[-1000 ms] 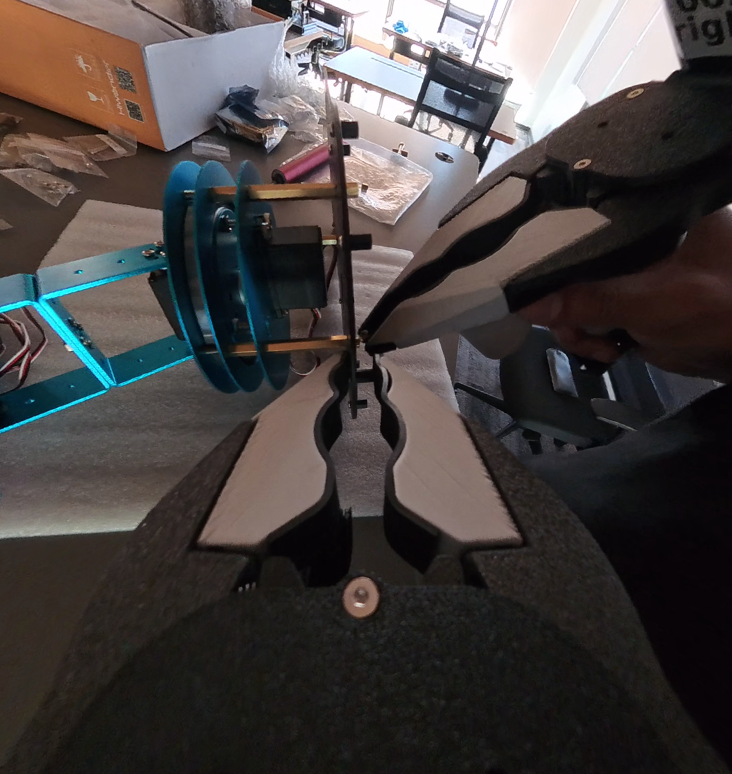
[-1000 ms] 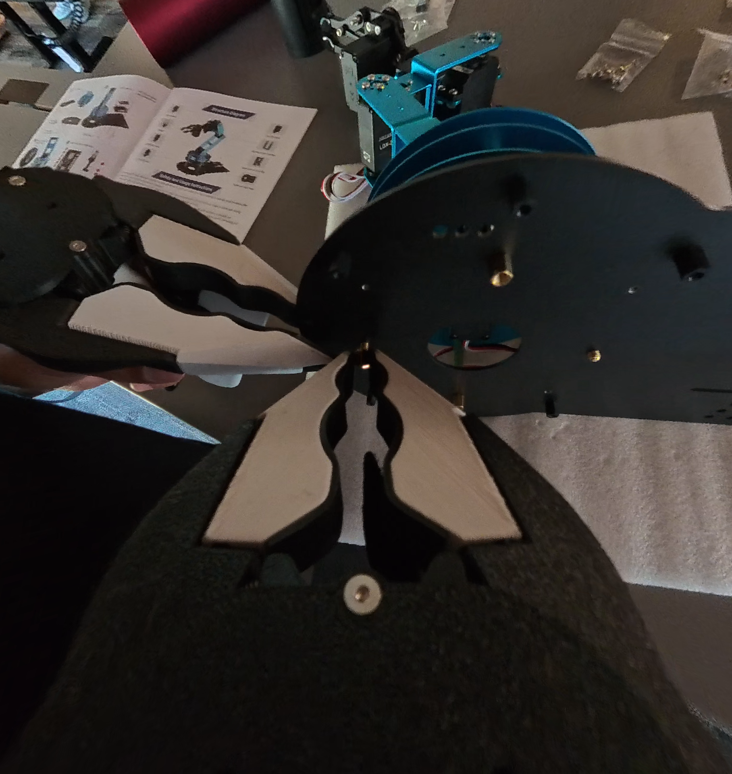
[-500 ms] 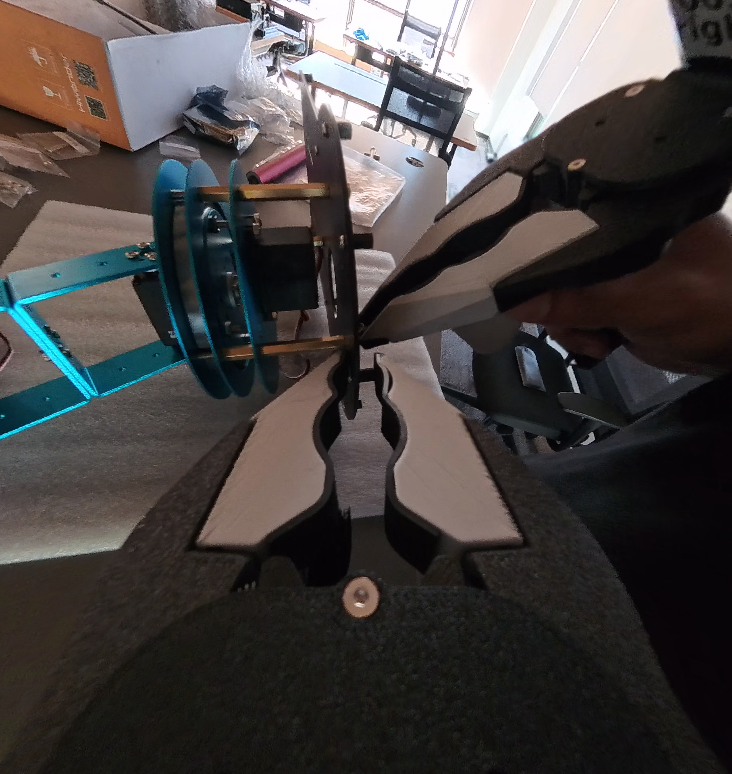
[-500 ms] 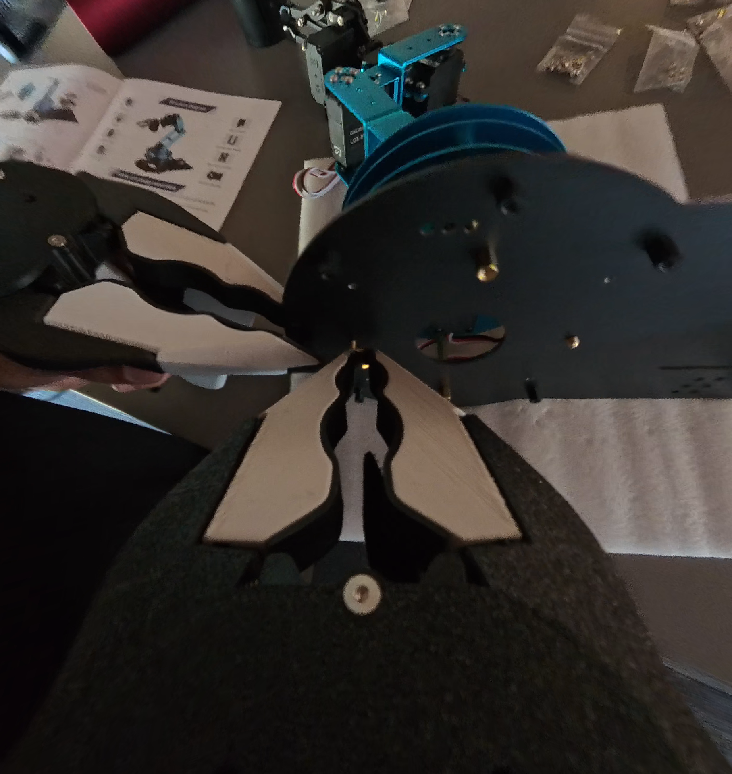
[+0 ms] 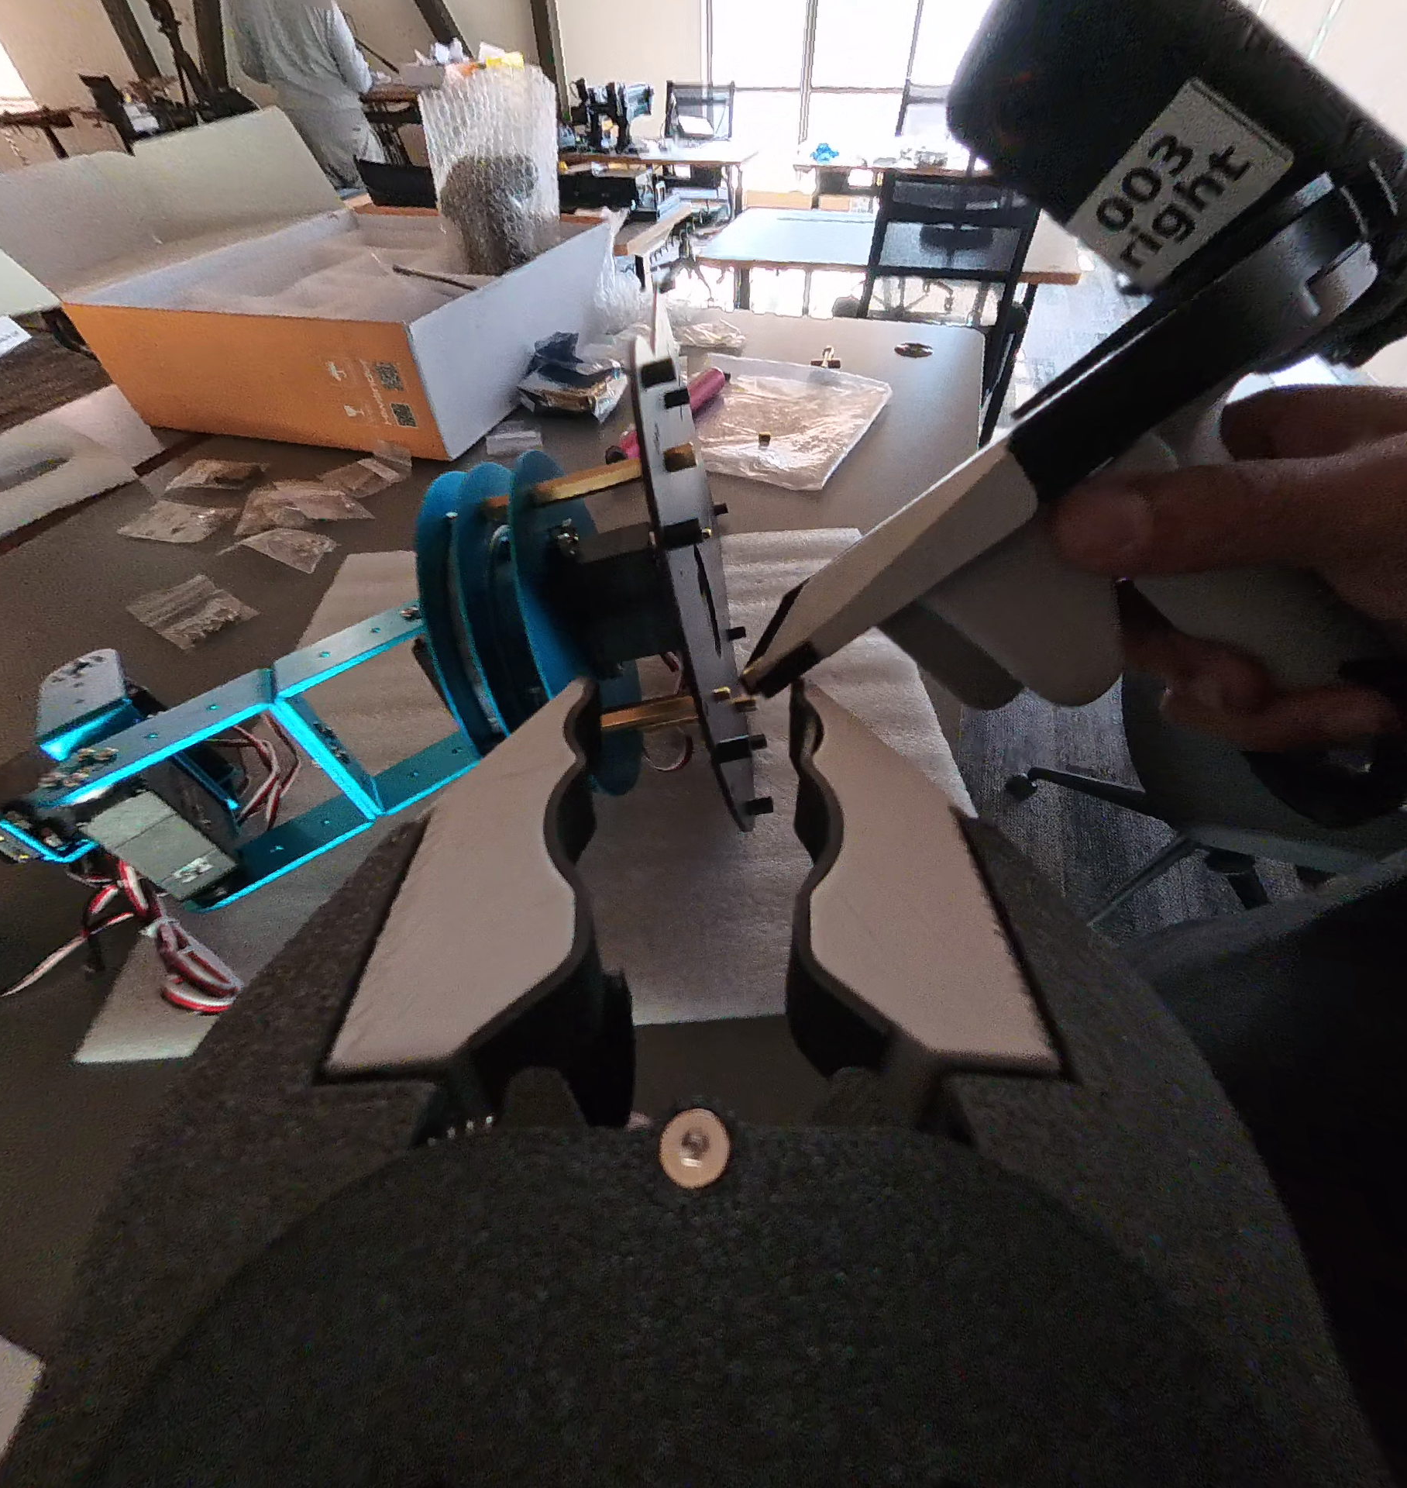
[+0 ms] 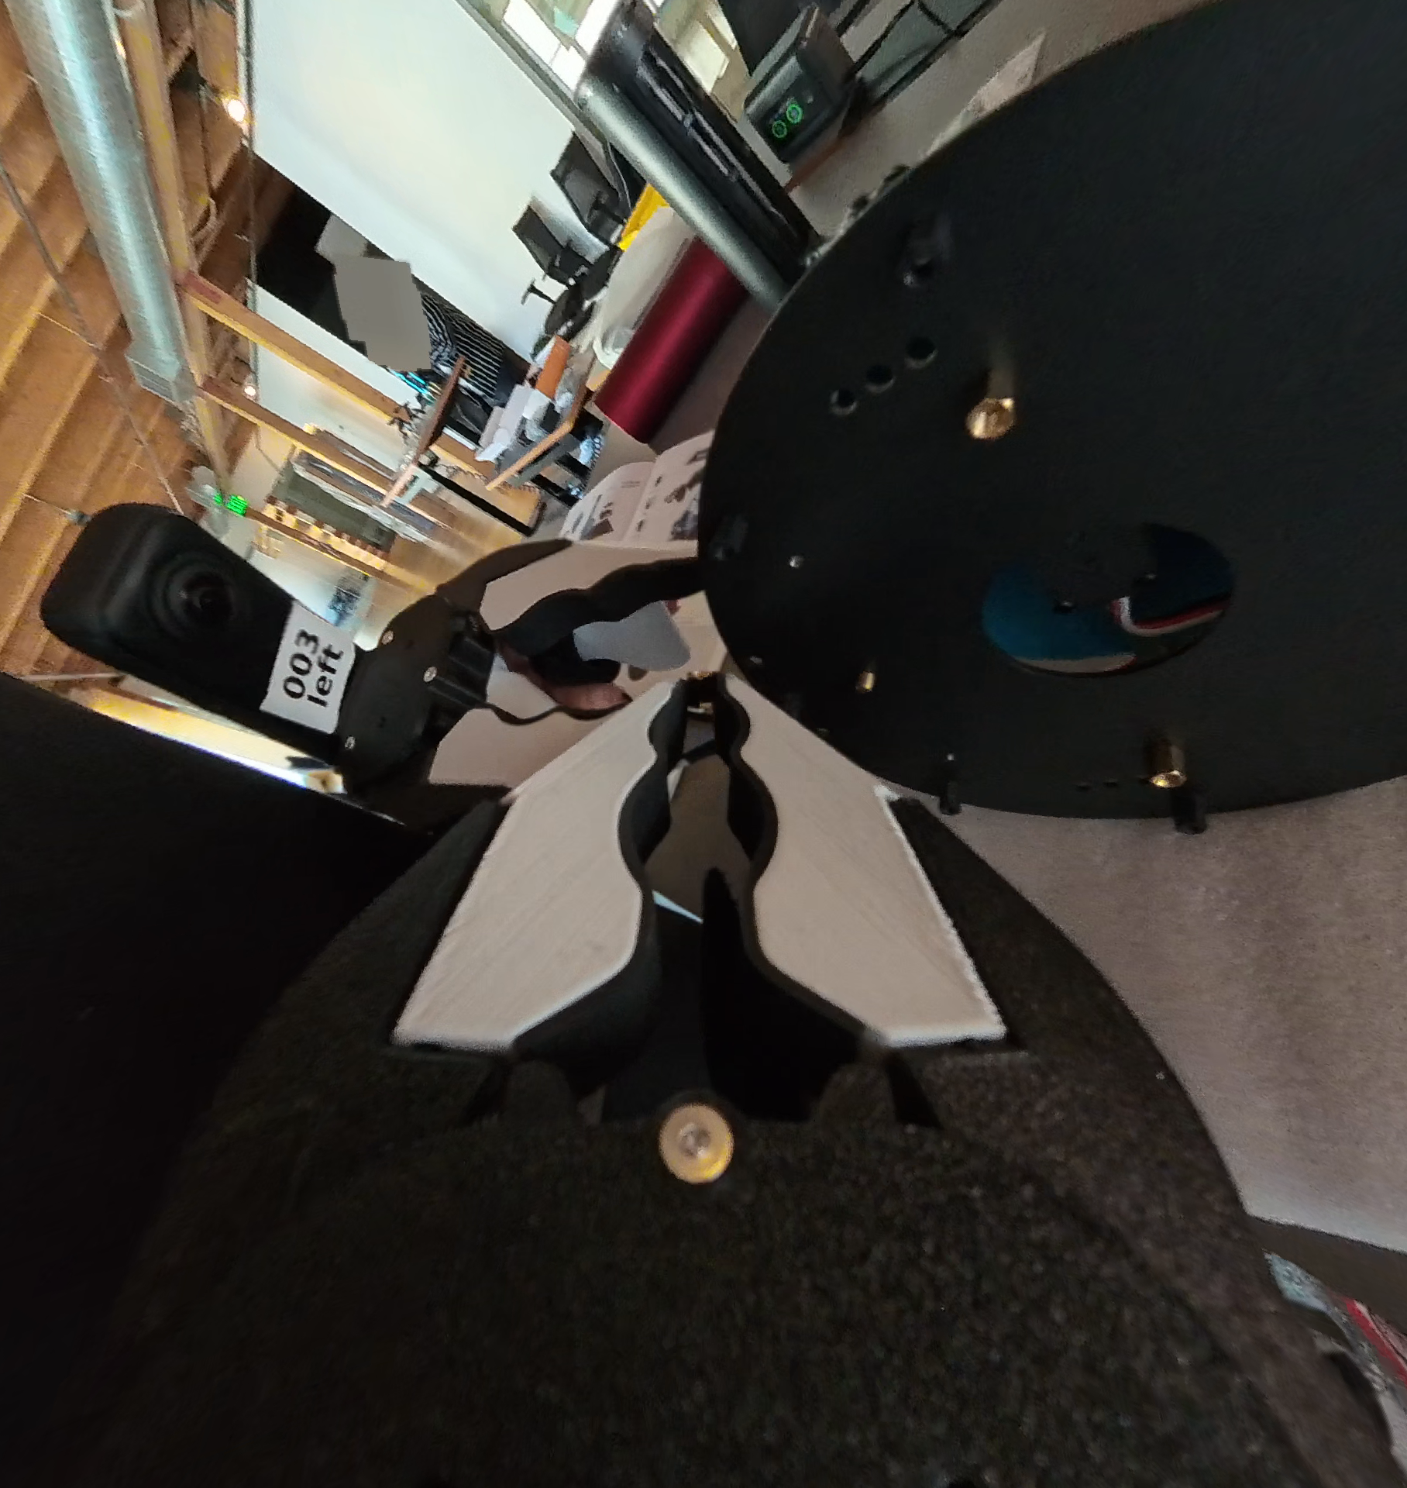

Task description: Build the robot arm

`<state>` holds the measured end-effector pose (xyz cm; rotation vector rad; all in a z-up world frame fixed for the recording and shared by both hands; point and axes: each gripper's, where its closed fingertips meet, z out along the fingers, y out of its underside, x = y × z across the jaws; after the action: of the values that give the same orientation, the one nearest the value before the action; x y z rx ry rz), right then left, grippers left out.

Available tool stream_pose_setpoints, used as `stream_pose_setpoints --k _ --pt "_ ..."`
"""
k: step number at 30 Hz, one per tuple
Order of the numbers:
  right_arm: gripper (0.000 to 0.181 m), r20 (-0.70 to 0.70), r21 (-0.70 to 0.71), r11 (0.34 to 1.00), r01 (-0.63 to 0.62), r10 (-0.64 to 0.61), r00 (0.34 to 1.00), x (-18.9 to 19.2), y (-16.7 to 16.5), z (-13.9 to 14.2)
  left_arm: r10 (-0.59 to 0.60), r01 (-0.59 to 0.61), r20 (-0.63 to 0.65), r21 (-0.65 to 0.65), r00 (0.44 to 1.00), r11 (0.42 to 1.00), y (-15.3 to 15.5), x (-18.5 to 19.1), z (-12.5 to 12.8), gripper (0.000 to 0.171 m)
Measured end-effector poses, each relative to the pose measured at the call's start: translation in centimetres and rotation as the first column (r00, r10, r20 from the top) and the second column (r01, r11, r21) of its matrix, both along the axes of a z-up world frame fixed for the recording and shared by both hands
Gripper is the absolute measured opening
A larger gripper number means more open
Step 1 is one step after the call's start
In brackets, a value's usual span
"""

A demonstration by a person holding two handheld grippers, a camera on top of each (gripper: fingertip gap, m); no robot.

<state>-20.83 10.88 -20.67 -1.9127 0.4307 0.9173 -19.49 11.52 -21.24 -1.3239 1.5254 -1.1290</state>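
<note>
Since a second ago the left gripper [image 5: 688, 708] has let go of the black plate [image 5: 688, 564]; its jaws now stand wide, straddling the plate's lower edge at frame centre. Blue discs [image 5: 475, 612] and a blue bracket frame [image 5: 225, 749] lie left of it on white foam [image 5: 684, 910], with an orange box [image 5: 282, 378] at upper left. The right gripper [image 6: 702, 694] is nearly closed on a small brass piece [image 6: 700, 684] at the plate's rim; what it is stays hard to make out. A hand [image 5: 1296, 555] at right grasps its handle, tilted downward.
</note>
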Motion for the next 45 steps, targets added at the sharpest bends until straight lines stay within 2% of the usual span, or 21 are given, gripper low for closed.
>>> stream_pose_setpoints --k 9,13,15,17,19,20,22,25,27,29,33,37,45 --pt "0.005 -0.068 0.046 0.999 0.010 -0.007 0.998 0.2 -0.2 0.6 -0.043 0.041 0.042 0.053 0.998 0.998 -1.0 -0.3 0.9 0.020" --pt "0.005 -0.068 0.064 0.998 0.027 -0.022 0.997 0.9 -0.4 0.7 -0.009 0.006 0.043 0.050 0.999 0.999 -0.6 -0.3 0.8 0.017" --pt "0.005 -0.021 0.055 0.996 0.076 -0.075 0.997 2.8 -0.9 0.3 0.034 -0.036 0.033 0.069 0.999 0.997 0.6 -0.7 0.4 0.011" --pt "0.005 0.139 -0.059 0.992 0.108 -0.099 0.985 5.2 -2.1 -2.3 0.058 -0.059 0.023 0.025 0.998 0.998 2.1 -1.0 0.1 0.020" --pt "0.005 0.392 -0.246 0.963 0.108 -0.003 0.920 7.3 -4.0 -6.3 0.040 -0.042 -0.025 -0.072 0.999 0.997 3.0 -1.0 -0.6 0.035" --pt "0.005 0.467 -0.301 0.949 0.094 0.061 0.882 7.7 -4.6 -7.5 0.016 -0.024 -0.057 -0.128 0.998 0.991 3.2 -0.9 -1.0 0.051" --pt "0.005 0.544 -0.361 0.930 0.069 0.150 0.826 8.0 -4.9 -9.3 -0.026 0.006 -0.081 -0.236 0.996 0.972 3.3 -0.6 -1.3 0.077" --pt "0.005 0.563 -0.391 0.919 0.047 0.199 0.802 7.9 -4.5 -11.1 -0.112 0.078 -0.079 -0.350 0.991 0.933 2.4 0.1 -1.4 0.096" --pt "0.005 0.574 -0.381 0.923 0.042 0.202 0.793 7.9 -4.3 -11.2 -0.132 0.095 -0.081 -0.358 0.988 0.929 2.3 0.7 -1.9 0.095" --pt "0.005 0.546 -0.388 0.921 0.032 0.202 0.813 7.9 -4.4 -11.2 -0.164 0.122 -0.096 -0.345 0.982 0.931 1.8 1.1 -2.9 0.090" --pt "0.005 0.524 -0.407 0.913 0.022 0.213 0.825 7.9 -4.3 -11.0 -0.170 0.130 -0.148 -0.247 0.974 0.960 1.3 1.4 -5.0 0.091" --pt "0.005 0.526 -0.426 0.905 0.008 0.240 0.816 7.9 -4.2 -11.2 -0.126 0.103 -0.131 -0.171 0.983 0.980 1.8 1.8 -4.9 0.083" --pt "0.005 0.495 -0.399 0.916 0.036 0.182 0.850 7.9 -4.1 -10.9 -0.119 0.096 -0.133 -0.170 0.984 0.981 1.8 1.7 -4.9 0.082"
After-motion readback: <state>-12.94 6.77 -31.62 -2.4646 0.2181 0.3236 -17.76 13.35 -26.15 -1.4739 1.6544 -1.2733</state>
